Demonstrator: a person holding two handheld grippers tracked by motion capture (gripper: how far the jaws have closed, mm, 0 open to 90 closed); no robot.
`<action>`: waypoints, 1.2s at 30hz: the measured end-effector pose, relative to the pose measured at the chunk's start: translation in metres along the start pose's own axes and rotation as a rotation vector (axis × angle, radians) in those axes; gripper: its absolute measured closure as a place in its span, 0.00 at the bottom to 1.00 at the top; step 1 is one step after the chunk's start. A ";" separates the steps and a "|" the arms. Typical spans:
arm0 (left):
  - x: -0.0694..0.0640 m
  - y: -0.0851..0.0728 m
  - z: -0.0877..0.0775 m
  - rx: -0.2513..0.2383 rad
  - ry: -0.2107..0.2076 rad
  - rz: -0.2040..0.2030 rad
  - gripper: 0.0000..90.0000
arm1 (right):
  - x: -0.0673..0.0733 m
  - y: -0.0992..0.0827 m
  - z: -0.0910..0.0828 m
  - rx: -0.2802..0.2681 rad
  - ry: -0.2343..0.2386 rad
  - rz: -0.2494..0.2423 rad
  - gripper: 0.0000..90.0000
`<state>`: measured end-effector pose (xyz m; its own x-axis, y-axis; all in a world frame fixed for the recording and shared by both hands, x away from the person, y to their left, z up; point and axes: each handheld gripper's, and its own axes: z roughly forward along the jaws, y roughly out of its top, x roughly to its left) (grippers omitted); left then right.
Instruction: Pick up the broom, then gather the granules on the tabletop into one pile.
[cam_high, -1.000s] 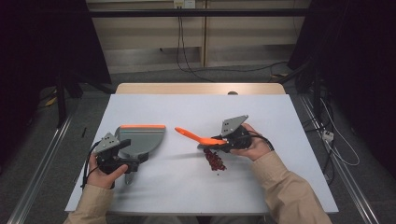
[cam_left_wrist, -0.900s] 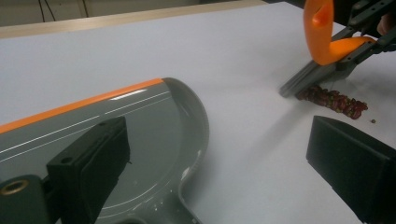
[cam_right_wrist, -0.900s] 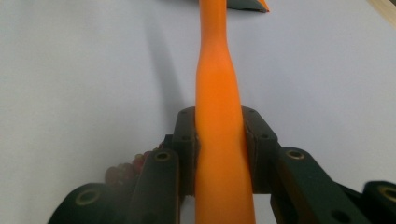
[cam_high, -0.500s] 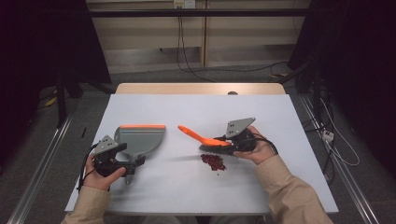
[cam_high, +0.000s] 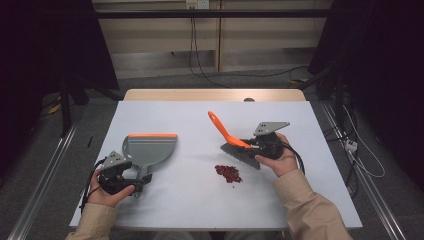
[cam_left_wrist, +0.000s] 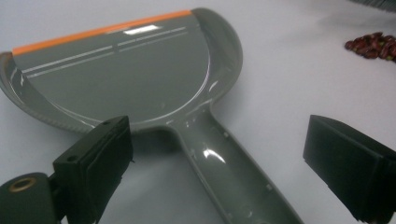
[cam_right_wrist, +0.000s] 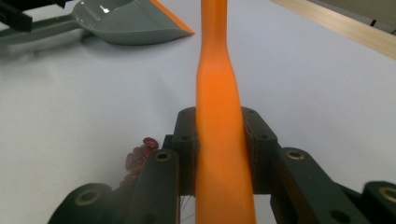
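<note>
You see a dustpan (cam_left_wrist: 126, 79) of glossy grey plastic that mirrors the lamps, with a matt orange lip. Your brush (cam_right_wrist: 218, 93) has a smooth orange plastic handle. The table (cam_high: 190, 210) looks matt white, edged with pale wood.

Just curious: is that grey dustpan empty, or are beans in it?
Empty. The dustpan shows a bare grey inside; the red beans lie in a pile on the table.

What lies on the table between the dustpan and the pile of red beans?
Nothing: in the high view the white table is bare between the dustpan and the red beans.
</note>
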<state>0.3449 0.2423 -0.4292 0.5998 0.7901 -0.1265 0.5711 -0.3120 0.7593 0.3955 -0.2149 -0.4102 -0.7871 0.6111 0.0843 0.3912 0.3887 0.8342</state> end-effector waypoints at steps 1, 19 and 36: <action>0.000 0.000 0.001 0.008 0.011 -0.002 0.09 | 0.000 -0.001 -0.001 -0.004 -0.014 0.016 0.79; 0.016 -0.011 0.002 0.101 0.134 -0.048 0.16 | -0.002 -0.012 -0.018 -0.036 -0.061 0.073 0.79; 0.032 0.002 0.001 0.101 0.075 -0.010 0.33 | -0.002 -0.016 -0.021 -0.041 -0.074 0.079 0.79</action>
<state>0.3654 0.2662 -0.4319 0.5520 0.8297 -0.0828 0.6331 -0.3524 0.6892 0.3808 -0.2368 -0.4121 -0.7166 0.6885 0.1118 0.4300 0.3098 0.8480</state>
